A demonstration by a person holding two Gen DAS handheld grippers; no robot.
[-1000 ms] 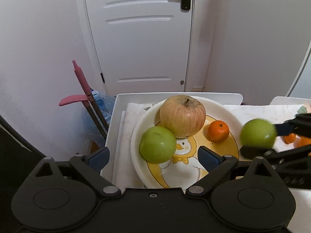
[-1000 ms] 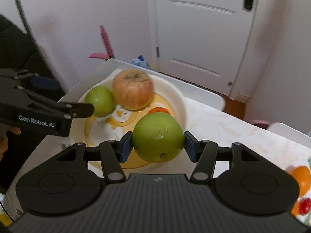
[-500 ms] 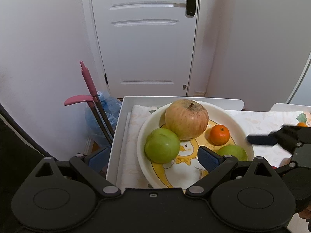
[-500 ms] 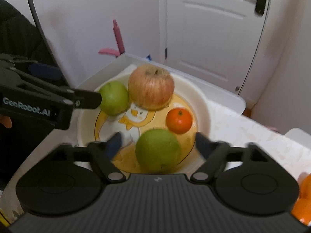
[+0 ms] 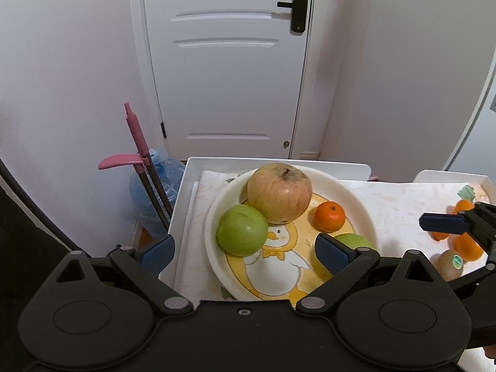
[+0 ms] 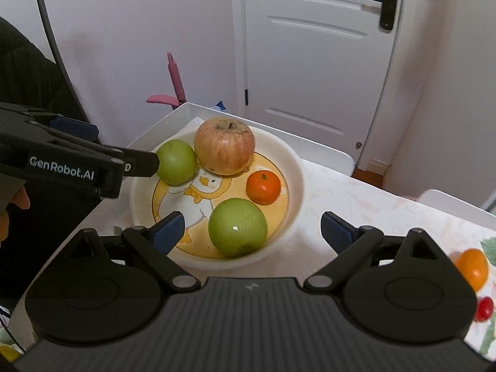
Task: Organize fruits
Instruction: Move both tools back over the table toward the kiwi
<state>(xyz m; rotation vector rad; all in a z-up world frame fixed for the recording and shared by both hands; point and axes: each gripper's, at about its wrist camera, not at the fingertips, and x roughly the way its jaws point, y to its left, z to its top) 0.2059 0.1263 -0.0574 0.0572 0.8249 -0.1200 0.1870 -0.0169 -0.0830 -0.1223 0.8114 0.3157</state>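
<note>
A white plate point(image 6: 294, 167) with a duck picture holds a large red-yellow apple point(image 6: 224, 145), a green apple point(image 6: 176, 161) at its left, a tangerine point(image 6: 263, 186) and a second green apple point(image 6: 237, 231) at the near rim. My right gripper point(image 6: 252, 226) is open and empty, its jaws wide on either side of that near apple and not touching it. My left gripper point(image 5: 245, 249) is open and empty at the plate's point(image 5: 365, 214) left side. In the left wrist view the near green apple point(image 5: 356, 241) is partly hidden behind my right finger.
Loose oranges point(image 5: 465, 245) and a kiwi point(image 5: 449, 263) lie on the tablecloth to the right of the plate. An orange point(image 6: 472, 268) and a cherry tomato point(image 6: 483, 308) show at the right. A pink-handled mop point(image 5: 139, 142) and a water bottle point(image 5: 155, 192) stand by the white door.
My right gripper carried the green apple to the plate, opened and let it go. It has drawn back a little, and the apple lies on the plate.
</note>
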